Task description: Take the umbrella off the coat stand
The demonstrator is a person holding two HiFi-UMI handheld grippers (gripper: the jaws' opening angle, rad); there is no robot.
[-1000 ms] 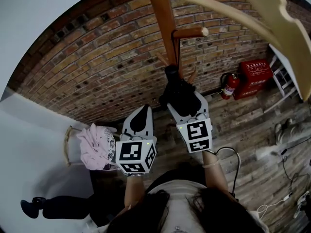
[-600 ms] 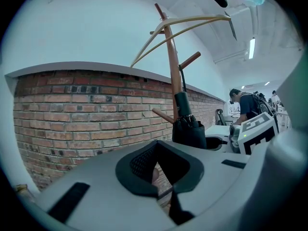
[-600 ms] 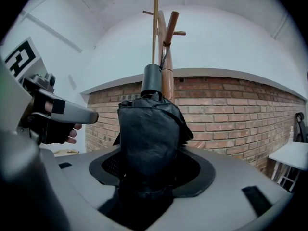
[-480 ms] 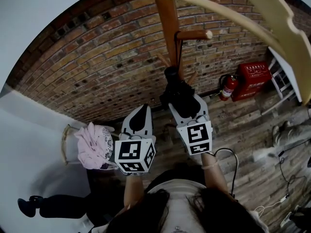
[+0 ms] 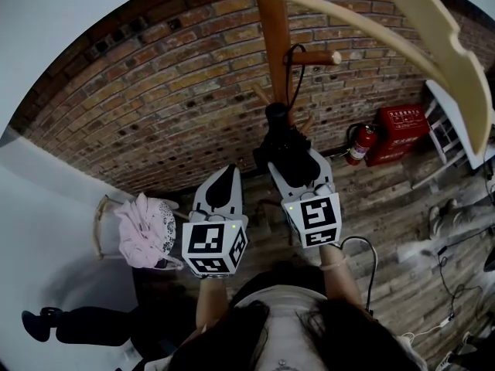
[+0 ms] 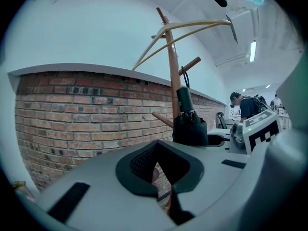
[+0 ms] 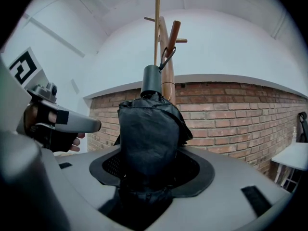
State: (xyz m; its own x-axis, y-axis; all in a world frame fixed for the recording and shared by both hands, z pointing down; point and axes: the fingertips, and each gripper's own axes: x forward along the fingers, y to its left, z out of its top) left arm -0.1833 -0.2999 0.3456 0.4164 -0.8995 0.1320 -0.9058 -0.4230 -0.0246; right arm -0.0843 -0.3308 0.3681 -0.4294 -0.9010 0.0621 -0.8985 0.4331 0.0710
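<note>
Right gripper [image 7: 151,174] fingers just closing, clamped on folded black umbrella [image 7: 150,124]; strap [image 7: 165,57] over coat stand peg [image 5: 315,57], top-centre. Left gripper [image 5: 223,178] clenched, empty. Brick wall [image 5: 155,114] close behind.

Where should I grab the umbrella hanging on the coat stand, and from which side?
Grip the umbrella by its thick folded middle, below the handle, coming in level from the side away from the stand. It hangs upright by its strap from a peg, so that side is open. The right gripper has just closed there.
</note>
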